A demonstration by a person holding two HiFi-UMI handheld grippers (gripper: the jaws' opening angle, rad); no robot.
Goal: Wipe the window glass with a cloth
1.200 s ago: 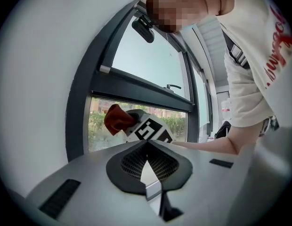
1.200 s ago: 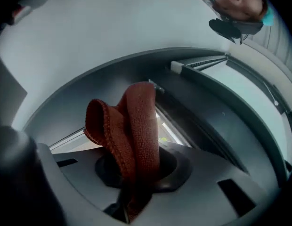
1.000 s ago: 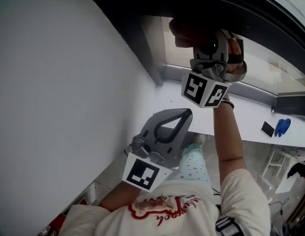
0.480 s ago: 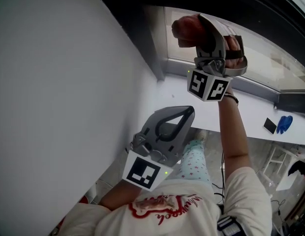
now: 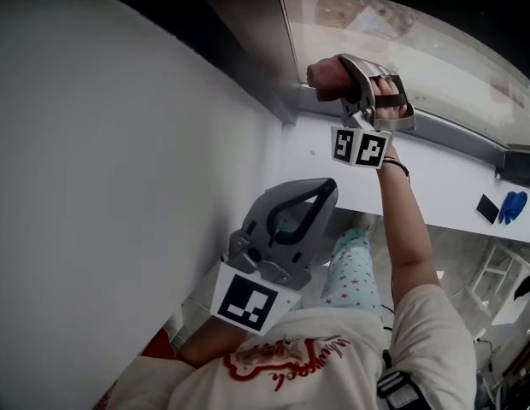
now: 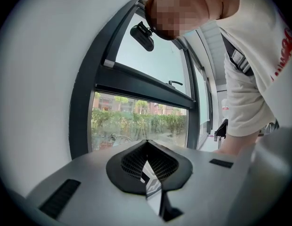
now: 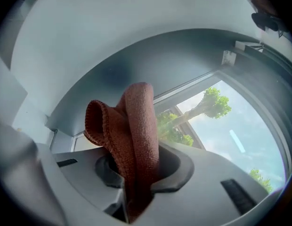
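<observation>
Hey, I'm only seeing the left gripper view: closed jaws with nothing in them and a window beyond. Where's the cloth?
Observer: The right gripper has it: a reddish-brown cloth pinched between its jaws.
Operator: Is that gripper up at the window?
Observer: Yes. The head view shows it raised at the lower left corner of the window glass, by the dark frame. Whether the cloth touches the glass cannot be judged.
Operator: And where is my left gripper?
Observer: The left gripper is held low, near the person's chest, away from the window.
</observation>
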